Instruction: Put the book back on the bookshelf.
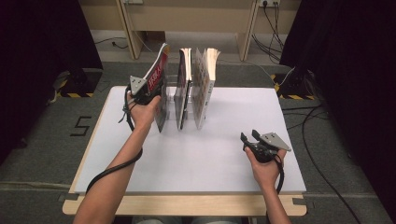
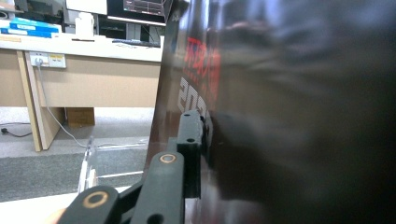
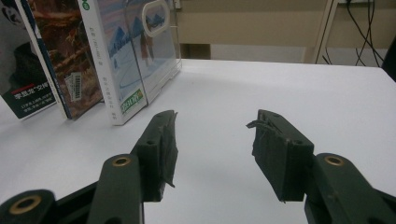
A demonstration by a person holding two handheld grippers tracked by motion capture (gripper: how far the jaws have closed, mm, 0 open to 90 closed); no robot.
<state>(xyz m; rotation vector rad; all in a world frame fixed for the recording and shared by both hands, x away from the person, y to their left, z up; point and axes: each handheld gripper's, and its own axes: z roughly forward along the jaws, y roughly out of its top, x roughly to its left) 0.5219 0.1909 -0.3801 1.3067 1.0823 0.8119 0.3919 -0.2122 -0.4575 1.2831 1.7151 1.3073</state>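
- the red-spined book (image 1: 157,77) stands on its bottom edge at the left end of the clear rack (image 1: 171,95), long axis upright, top leaning left away from the rack, spine towards you.
- in the left gripper view its dark glossy cover (image 2: 280,112) runs up just beside your one visible jaw.
- the rack holds the middle book (image 1: 183,88) and the white book (image 1: 204,86), both upright, right of the red-spined one.
- your left gripper (image 1: 148,97) is at the red-spined book's lower spine, forearm stretched forward; jaws narrow, whether they pinch it you cannot tell.
- your right gripper (image 3: 212,140) rests well right of the rack near the table's (image 1: 224,158) front, jaws wide, nothing between them.
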